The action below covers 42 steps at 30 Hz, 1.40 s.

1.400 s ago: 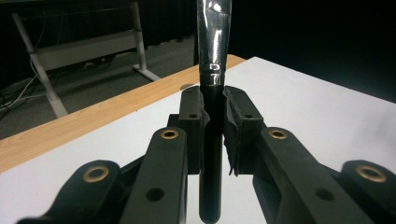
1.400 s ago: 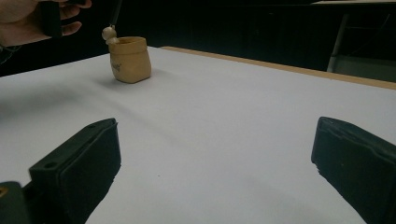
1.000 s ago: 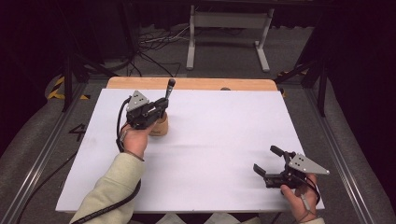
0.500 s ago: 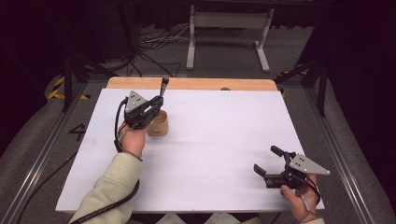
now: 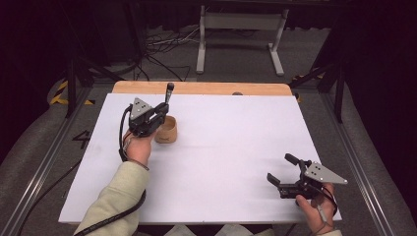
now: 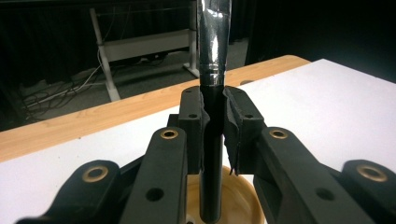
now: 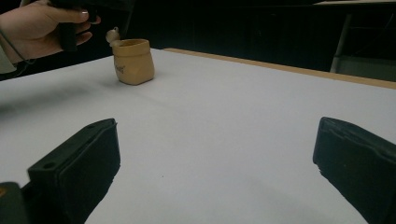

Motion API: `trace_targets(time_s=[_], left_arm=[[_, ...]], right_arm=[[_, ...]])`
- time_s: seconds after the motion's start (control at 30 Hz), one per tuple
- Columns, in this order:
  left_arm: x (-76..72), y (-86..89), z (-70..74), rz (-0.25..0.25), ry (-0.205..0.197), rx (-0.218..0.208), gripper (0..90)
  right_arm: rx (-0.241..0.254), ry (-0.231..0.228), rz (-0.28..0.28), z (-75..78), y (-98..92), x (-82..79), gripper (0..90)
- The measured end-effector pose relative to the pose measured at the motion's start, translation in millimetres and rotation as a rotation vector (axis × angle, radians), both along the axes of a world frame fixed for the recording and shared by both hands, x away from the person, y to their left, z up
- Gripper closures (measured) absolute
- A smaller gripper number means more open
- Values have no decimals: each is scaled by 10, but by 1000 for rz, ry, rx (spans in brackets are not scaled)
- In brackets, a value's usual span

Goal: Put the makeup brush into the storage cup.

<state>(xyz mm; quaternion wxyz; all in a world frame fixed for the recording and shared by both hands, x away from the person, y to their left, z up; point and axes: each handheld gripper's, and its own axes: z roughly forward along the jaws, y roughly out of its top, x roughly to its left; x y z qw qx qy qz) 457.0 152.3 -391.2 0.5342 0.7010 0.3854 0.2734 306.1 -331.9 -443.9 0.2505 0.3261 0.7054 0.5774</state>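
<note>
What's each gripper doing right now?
Left gripper: shut on the brush, held upright over the cup.
Right gripper: open, holding nothing, low over the table.

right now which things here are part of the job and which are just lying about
In the job: left tongs shut on the black, silver-banded brush; small tan wooden cup beneath it.

Just about: right tongs, open, idle; white metal stand; floor cables.
</note>
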Motion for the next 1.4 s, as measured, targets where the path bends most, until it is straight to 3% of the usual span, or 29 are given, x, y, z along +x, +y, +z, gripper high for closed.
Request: trace_targets(time_s=[0.37,1.2,1.4], left_arm=[[4,-54,-94,-6,20,5,785],[-25,-140,-282,-16,58,59,784],[-35,-126,-288,-15,58,45,782]], right_arm=[[2,0,6,-2,7,1,8],[2,7,23,-4,25,8,8],[2,4,23,1,26,10,8]])
